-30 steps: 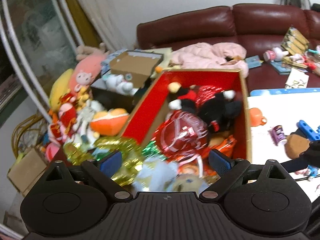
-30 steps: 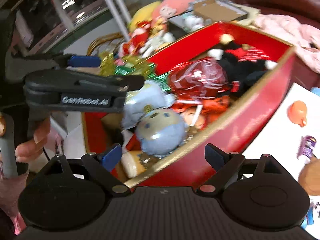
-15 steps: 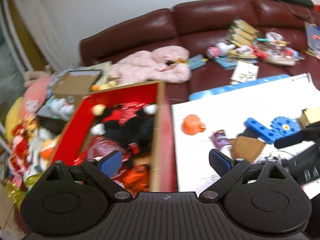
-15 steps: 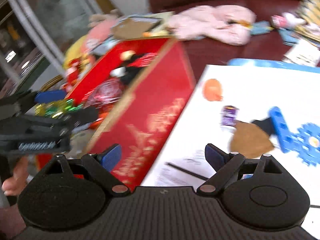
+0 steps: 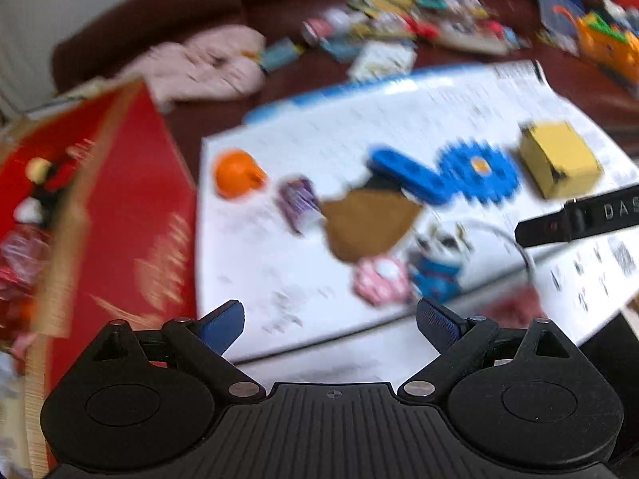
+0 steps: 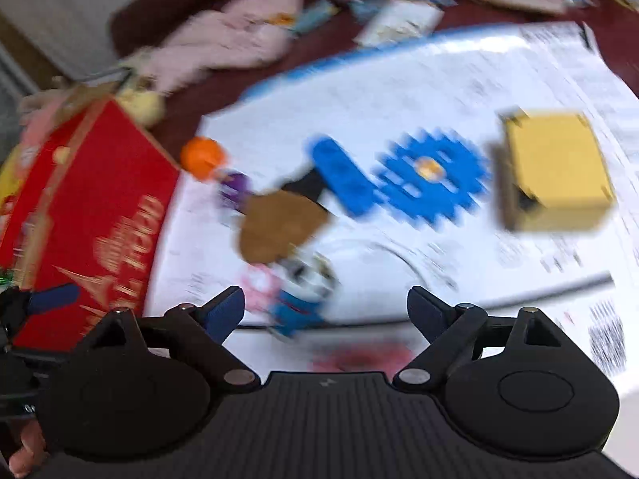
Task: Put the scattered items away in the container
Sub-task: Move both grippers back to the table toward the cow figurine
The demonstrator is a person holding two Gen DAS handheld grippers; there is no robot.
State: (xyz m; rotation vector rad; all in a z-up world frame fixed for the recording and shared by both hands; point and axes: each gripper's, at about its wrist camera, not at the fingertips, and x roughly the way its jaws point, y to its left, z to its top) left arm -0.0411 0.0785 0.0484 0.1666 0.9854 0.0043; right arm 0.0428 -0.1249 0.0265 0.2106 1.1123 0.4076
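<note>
A red box (image 5: pixel 131 215) (image 6: pixel 100 207) full of toys stands at the left of a white sheet (image 5: pixel 359 127) (image 6: pixel 359 95). On the sheet lie an orange toy (image 5: pixel 237 171) (image 6: pixel 201 156), a purple tube (image 5: pixel 299 199) (image 6: pixel 233 187), a brown plush (image 5: pixel 367 219) (image 6: pixel 279 225), blue gear pieces (image 5: pixel 475 171) (image 6: pixel 435 175), a yellow box (image 5: pixel 559 159) (image 6: pixel 555 167) and a small pink and blue figure (image 5: pixel 407 275) (image 6: pixel 295 291). My left gripper (image 5: pixel 330 321) and right gripper (image 6: pixel 325 311) are open and empty above the sheet's near edge. Both views are blurred.
A dark red sofa (image 5: pixel 191 12) behind holds a pink garment (image 5: pixel 207 64) (image 6: pixel 223 36) and scattered books and packets (image 5: pixel 399 28). The right gripper's arm (image 5: pixel 579 215) reaches in at the right of the left wrist view. The left gripper's fingertip (image 6: pixel 52 297) shows at the left.
Both grippers have swung right, away from the red box and over the white sheet. The scattered toys are now nearer and central. Both stay open and empty.
</note>
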